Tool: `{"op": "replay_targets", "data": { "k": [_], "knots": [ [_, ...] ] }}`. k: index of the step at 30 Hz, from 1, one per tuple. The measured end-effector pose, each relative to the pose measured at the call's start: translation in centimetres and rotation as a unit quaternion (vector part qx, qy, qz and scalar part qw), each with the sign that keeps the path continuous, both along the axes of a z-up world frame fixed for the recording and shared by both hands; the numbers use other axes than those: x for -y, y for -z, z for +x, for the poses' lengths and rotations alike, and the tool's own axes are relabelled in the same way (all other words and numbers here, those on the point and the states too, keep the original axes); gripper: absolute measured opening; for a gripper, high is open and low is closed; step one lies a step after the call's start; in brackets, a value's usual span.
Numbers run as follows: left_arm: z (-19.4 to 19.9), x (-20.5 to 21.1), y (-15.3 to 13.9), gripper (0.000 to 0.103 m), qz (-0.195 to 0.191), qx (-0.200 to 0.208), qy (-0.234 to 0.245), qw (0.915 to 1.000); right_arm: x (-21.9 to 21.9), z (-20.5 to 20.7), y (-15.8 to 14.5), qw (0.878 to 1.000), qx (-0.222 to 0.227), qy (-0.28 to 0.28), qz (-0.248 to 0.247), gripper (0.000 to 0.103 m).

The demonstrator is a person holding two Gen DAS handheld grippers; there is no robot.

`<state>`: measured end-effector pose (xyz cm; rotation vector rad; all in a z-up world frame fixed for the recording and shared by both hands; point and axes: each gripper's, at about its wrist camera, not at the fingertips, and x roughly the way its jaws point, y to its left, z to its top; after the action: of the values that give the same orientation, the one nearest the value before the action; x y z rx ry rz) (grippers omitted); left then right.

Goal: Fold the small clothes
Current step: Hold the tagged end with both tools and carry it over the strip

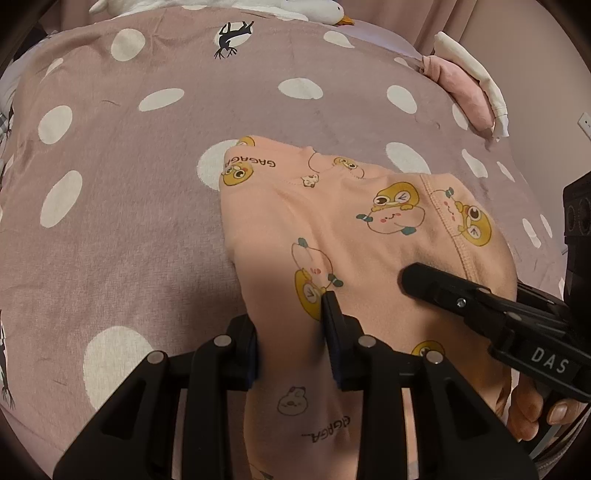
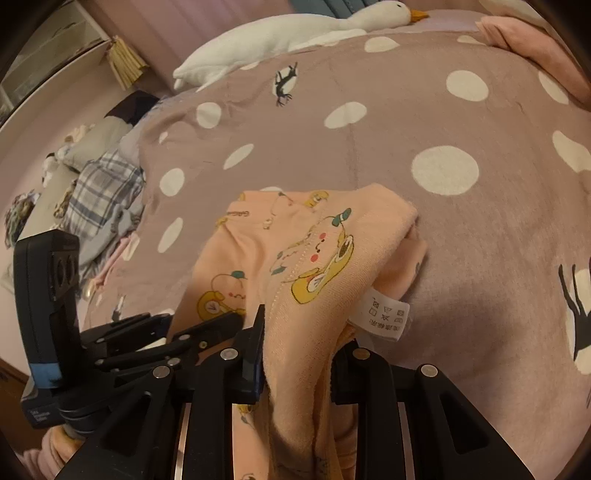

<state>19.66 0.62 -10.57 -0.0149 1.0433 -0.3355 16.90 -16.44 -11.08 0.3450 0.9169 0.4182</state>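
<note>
A small peach garment [image 1: 332, 229] printed with yellow cartoon figures lies partly on the mauve polka-dot bedspread [image 1: 129, 184], its near end lifted. My left gripper [image 1: 291, 354] is shut on the near left part of the cloth. My right gripper [image 2: 299, 373] is shut on the hemmed edge of the same garment [image 2: 306, 251], beside a white care label [image 2: 384, 314]. The right gripper also shows in the left wrist view [image 1: 417, 280], lying over the cloth. The left gripper shows at the lower left of the right wrist view [image 2: 207, 332].
A white goose plush [image 2: 295, 29] lies at the bed's far edge. A pink and white folded bundle [image 1: 465, 85] sits at the far right. Plaid and other clothes [image 2: 99, 192] are heaped off the bed's left side.
</note>
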Motion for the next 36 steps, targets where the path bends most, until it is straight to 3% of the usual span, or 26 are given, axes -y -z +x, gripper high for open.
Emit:
{"op": "replay_targets", "data": {
  "k": [8, 36],
  "knots": [
    [0.0, 0.0, 0.1, 0.034, 0.004, 0.003, 0.0, 1.0, 0.6, 0.2, 0.9, 1.0, -0.019, 0.014, 0.002, 0.026],
    [0.0, 0.0, 0.4, 0.038, 0.012, 0.005, 0.0, 0.9999, 0.8, 0.6, 1.4, 1.0, -0.024, 0.017, -0.001, 0.028]
  ]
}}
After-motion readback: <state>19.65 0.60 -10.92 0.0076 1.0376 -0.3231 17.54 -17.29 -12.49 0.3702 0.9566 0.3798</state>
